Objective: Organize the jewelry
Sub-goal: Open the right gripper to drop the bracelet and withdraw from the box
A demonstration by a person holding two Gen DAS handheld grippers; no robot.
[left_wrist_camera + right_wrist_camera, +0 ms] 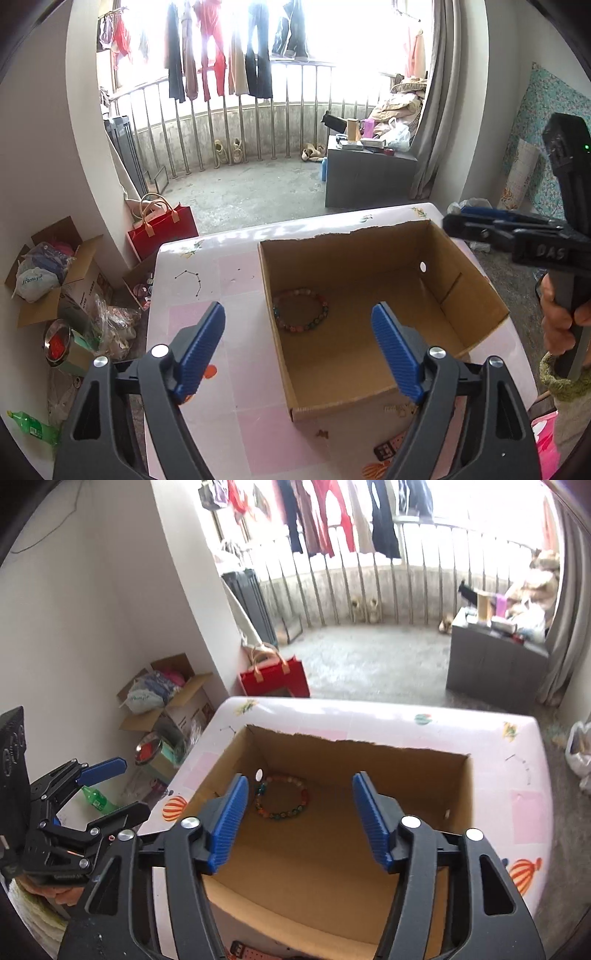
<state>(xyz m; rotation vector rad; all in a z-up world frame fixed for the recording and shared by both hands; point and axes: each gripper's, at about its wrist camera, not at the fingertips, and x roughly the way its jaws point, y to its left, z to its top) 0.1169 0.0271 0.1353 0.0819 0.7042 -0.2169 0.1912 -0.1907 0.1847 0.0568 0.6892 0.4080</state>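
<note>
A bracelet of coloured beads lies flat on the floor of an open cardboard box, near its left wall. My left gripper hovers above the box's near left corner, blue pads wide apart and nothing between them. My right gripper hangs over the box's near side, also open and empty. Each gripper shows in the other's view: the right gripper beyond the box's far right corner, the left gripper off the table's left edge, jaws apart. A pinkish strap peeks in at the bottom edge.
The box stands on a small table with a pink and white balloon-print cover. On the floor to the left are a red bag, open cartons, a metal bowl and a green bottle. A grey cabinet stands behind.
</note>
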